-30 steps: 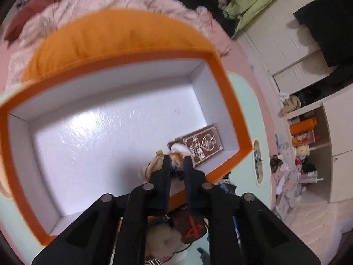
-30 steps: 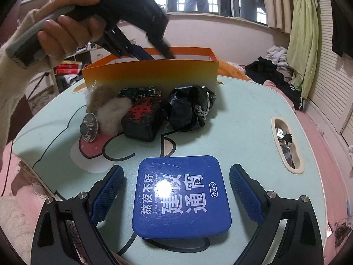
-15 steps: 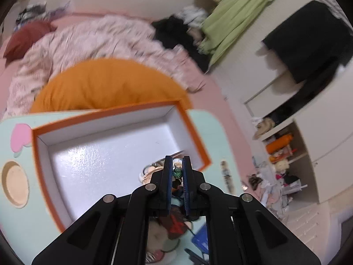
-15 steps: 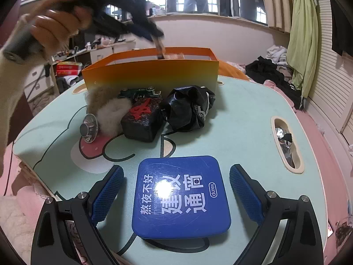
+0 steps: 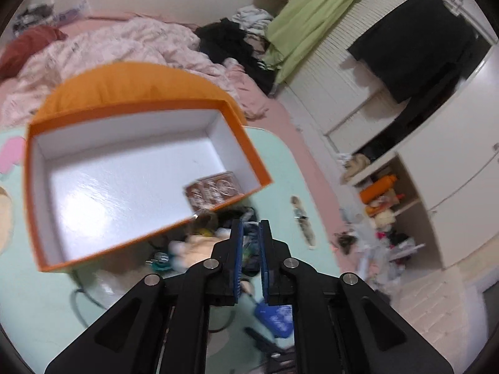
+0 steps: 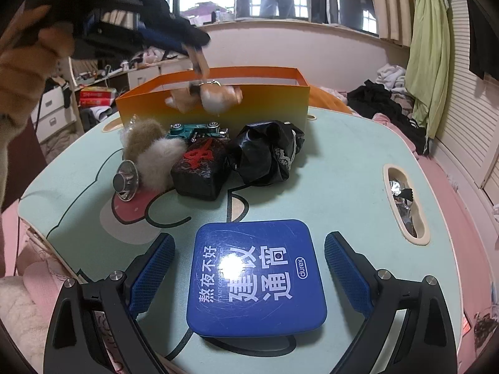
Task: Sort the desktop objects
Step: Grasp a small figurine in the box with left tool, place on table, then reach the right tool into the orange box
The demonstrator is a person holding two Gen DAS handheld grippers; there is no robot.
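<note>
My left gripper (image 5: 250, 226) hovers above the near wall of the orange box (image 5: 246, 143). Its jaws are opening, still nearly together, with a thin strap (image 6: 198, 59) between the pads. A small tan and white plush toy (image 6: 215, 95) dangles from that strap in front of the box wall (image 6: 274, 103). In the right wrist view a hand carries the left gripper (image 6: 193, 42) at the upper left. My right gripper (image 6: 249, 239) rests open on the table, its pads either side of a blue tin (image 6: 255, 277) without touching it.
A brown packet (image 5: 215, 190) lies in the box's corner. Before the box sit fur pompoms (image 6: 156, 152), a teal toy car (image 6: 196, 131), a black block with a red character (image 6: 199, 168), a crumpled black bag (image 6: 268, 152) and a metal knob (image 6: 124, 180). The mint table (image 6: 343, 162) has a slot (image 6: 405, 199) at right.
The left gripper rose out of the box and moved back over its near wall, carrying the plush toy by its strap. The right gripper and blue tin stayed put.
</note>
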